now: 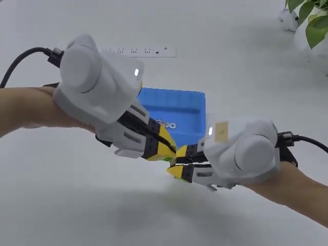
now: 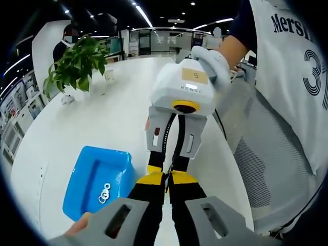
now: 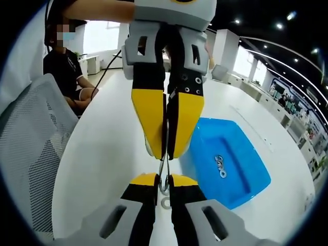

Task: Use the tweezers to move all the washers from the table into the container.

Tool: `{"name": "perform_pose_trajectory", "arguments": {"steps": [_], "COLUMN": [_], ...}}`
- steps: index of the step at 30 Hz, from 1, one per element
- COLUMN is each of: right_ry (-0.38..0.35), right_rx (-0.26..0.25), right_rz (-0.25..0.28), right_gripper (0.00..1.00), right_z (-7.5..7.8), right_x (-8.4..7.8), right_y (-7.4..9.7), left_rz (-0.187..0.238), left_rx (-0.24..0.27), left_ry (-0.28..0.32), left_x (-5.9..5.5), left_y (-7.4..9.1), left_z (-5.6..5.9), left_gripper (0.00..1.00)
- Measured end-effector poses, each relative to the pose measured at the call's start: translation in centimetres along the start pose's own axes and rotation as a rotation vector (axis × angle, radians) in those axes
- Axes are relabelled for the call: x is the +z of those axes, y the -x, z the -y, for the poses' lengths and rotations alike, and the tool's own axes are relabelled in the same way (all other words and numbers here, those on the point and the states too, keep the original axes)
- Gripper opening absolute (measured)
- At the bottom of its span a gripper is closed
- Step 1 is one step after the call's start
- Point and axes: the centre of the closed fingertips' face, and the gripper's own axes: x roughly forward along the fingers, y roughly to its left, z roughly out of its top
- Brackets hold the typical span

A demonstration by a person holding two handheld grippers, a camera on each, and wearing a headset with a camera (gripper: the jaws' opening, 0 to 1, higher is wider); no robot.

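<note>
My two grippers meet tip to tip just in front of the blue container (image 1: 174, 105). Thin metal tweezers (image 3: 164, 166) run between the yellow pads of both. The left gripper (image 1: 161, 146) (image 3: 166, 152) is shut on the upper part of the tweezers. My right gripper (image 1: 177, 168) (image 3: 164, 180) is shut around their lower end. A washer (image 3: 165, 203) lies on the white table right below the tweezers' tips. Several washers (image 1: 166, 124) (image 3: 220, 166) lie inside the container. In the left gripper view, the left gripper (image 2: 166, 180) faces the right gripper (image 2: 165, 165), with the container (image 2: 92, 174) to the left.
A white power strip (image 1: 138, 51) lies at the far side of the table. A potted plant (image 1: 307, 20) stands at the back right. A mesh chair (image 3: 31, 154) and a seated person (image 3: 66, 72) are beside the table.
</note>
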Motion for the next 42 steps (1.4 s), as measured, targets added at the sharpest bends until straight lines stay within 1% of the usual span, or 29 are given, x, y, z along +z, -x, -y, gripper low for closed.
{"name": "perform_pose_trajectory", "arguments": {"steps": [5,11,16,22,25,31,38,42], "right_ry": [0.012,0.036,0.060,0.083,0.091,0.108,0.121,0.135], "right_rx": [-0.003,-0.015,-0.031,-0.054,-0.068,-0.086,-0.110,-0.119], "right_rz": [0.010,0.022,0.031,0.040,0.044,0.047,0.057,0.057], "right_gripper": [0.09,0.09,0.09,0.09,0.09,0.10,0.10,0.10], "right_z": [0.0,0.1,0.4,1.1,1.7,2.8,4.8,6.3], "right_x": [0.7,2.0,3.1,4.2,4.7,5.5,6.3,6.7], "right_y": [0.3,0.8,1.4,2.1,2.5,2.9,2.7,2.5], "left_rz": [-0.003,-0.008,-0.009,-0.009,-0.009,-0.006,-0.004,-0.006], "left_rx": [0.003,0.020,0.038,0.054,0.064,0.074,0.089,0.098], "left_ry": [-0.011,-0.033,-0.057,-0.088,-0.108,-0.132,-0.153,-0.164], "left_x": [0.4,1.2,2.0,2.9,3.5,4.1,4.5,4.6], "left_y": [0.7,1.9,2.8,3.7,4.1,4.8,5.6,5.9], "left_z": [0.2,0.4,0.4,0.1,-0.2,-1.0,-2.6,-3.9], "left_gripper": [0.06,0.06,0.06,0.06,0.06,0.06,0.06,0.06]}}
